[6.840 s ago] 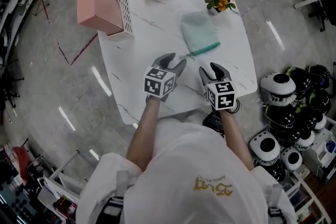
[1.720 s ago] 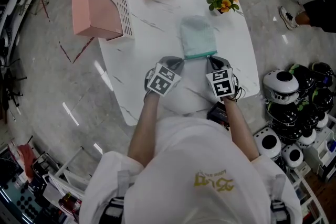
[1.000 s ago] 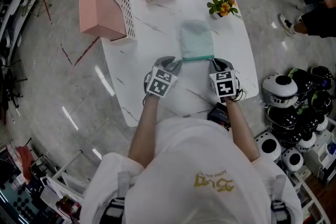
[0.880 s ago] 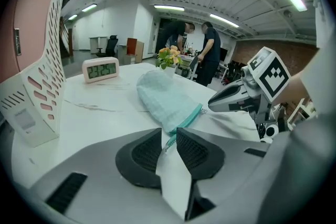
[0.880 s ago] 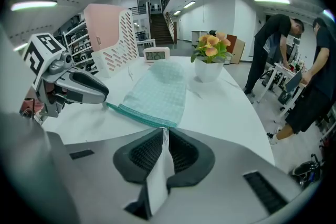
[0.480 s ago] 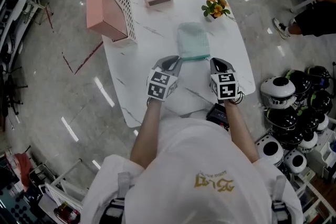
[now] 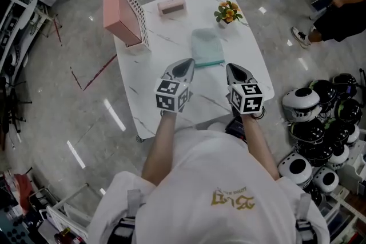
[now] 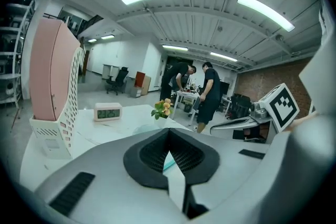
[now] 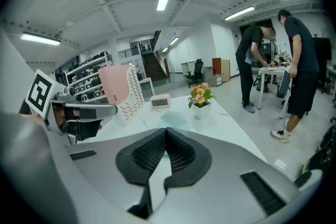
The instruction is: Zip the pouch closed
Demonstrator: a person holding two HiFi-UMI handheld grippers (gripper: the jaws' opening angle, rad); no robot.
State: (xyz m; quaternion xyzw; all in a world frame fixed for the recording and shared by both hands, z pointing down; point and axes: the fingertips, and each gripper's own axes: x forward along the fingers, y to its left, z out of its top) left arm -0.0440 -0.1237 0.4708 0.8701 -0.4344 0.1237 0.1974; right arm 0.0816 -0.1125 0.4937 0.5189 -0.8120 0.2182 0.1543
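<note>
The pale teal pouch [image 7: 207, 47] lies flat on the white marble table [image 7: 148, 88], its darker zip edge toward me. In the head view my left gripper [image 7: 186, 64] hovers just short of the pouch's near left corner, not touching it. My right gripper [image 7: 233, 68] hovers off the near right corner, also apart from it. In the left gripper view the left gripper [image 8: 169, 131] has its pads together with nothing held. The right gripper [image 9: 166, 131] is likewise shut and empty, with the pouch [image 9: 176, 119] on the table beyond it.
A pink file holder [image 7: 123, 11] stands at the table's far left, a pink clock [image 7: 171, 7] at the back, a flower pot [image 7: 227, 11] at the back right. Helmets [image 7: 309, 101] are piled on the floor to the right. People stand at a desk [image 9: 268, 68] beyond.
Both grippers have left the pouch's near edge, closed their jaws and risen above the table. The pouch stays where it lay.
</note>
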